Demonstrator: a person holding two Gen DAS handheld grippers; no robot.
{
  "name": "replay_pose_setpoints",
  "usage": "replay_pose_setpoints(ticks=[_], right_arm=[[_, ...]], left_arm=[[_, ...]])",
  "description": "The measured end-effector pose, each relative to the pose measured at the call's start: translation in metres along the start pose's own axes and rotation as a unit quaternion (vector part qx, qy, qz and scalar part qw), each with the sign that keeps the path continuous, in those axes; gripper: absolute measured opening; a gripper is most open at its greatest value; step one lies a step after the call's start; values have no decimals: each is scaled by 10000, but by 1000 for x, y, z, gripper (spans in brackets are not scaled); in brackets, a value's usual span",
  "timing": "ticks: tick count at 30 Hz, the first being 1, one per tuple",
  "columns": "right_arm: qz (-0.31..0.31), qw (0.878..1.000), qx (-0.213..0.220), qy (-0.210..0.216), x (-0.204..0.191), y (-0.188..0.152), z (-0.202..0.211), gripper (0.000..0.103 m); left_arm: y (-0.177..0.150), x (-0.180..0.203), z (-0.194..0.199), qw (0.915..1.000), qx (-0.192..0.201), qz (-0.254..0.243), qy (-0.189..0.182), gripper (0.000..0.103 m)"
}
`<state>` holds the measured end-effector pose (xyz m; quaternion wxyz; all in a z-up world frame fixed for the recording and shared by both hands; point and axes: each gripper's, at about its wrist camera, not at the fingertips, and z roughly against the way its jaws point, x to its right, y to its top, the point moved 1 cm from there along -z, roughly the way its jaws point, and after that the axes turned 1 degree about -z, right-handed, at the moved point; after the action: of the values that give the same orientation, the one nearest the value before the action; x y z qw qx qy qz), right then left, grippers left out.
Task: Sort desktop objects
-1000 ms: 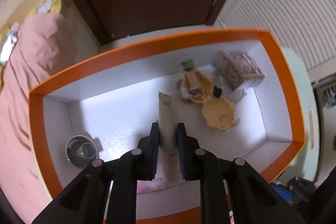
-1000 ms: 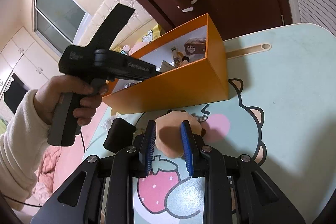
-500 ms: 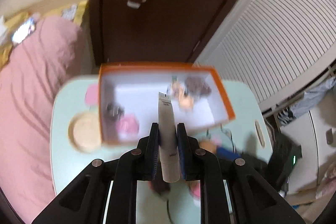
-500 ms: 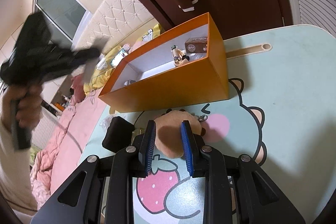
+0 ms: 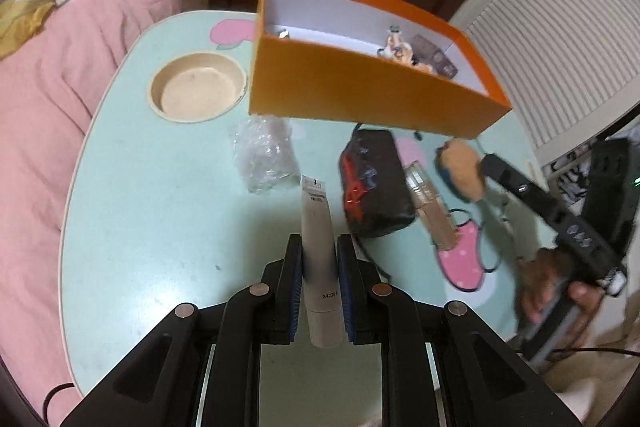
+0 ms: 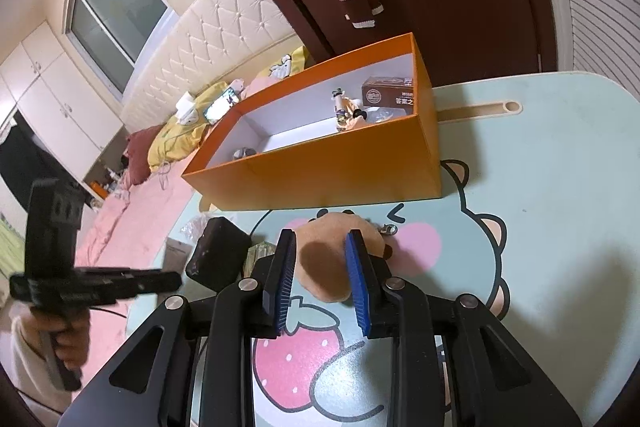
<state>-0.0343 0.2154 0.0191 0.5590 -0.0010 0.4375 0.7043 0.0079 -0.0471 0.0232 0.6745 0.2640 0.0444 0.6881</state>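
Left tool [image 5: 320, 267] clamped narrow on a slim white plastic tube [image 5: 318, 239] above the mint-green worktop [image 5: 160, 211], right tool [image 6: 320, 267] pinching a tan plush toy [image 6: 324, 259] before the orange cardboard box [image 6: 340, 171].

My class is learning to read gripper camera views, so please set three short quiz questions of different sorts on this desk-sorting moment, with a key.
1. True or false: the left gripper is shut on the white tube.
2. Which of these lies on the table outside the orange box? A. the brown carton B. the black pouch C. the small figurine
3. Fill in: the right gripper holds the tan plush toy above the ____ table.

Key
1. True: both pads press its sides.
2. B: the black pouch lies beside the crumpled clear wrap; the brown carton and figurine sit inside the box.
3. Cartoon-printed green.
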Motion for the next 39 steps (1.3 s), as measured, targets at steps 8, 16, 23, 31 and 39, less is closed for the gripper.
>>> replay_pose_setpoints(ticks=[8, 16, 23, 31, 39], right_arm=[[406, 9987, -255, -148, -24, 8, -2, 27], [1025, 9937, -441, -43, -68, 58, -14, 28], [753, 9841, -1599, 169, -102, 106, -85, 75], [883, 9542, -2798, -587, -113, 111, -174, 68], [1589, 9135, -3554, -1182, -124, 101, -214, 54]], left_arm=[[-14, -5, 3, 9975, 684, -146, -43, 59], [-32, -15, 12, 9888, 1360, -94, -605, 60], [-40, -27, 21, 9778, 1991, 23, -659, 72], [-38, -40, 21, 9734, 2113, 235, -849, 72], [-40, -43, 21, 9726, 2076, 329, -991, 72]])
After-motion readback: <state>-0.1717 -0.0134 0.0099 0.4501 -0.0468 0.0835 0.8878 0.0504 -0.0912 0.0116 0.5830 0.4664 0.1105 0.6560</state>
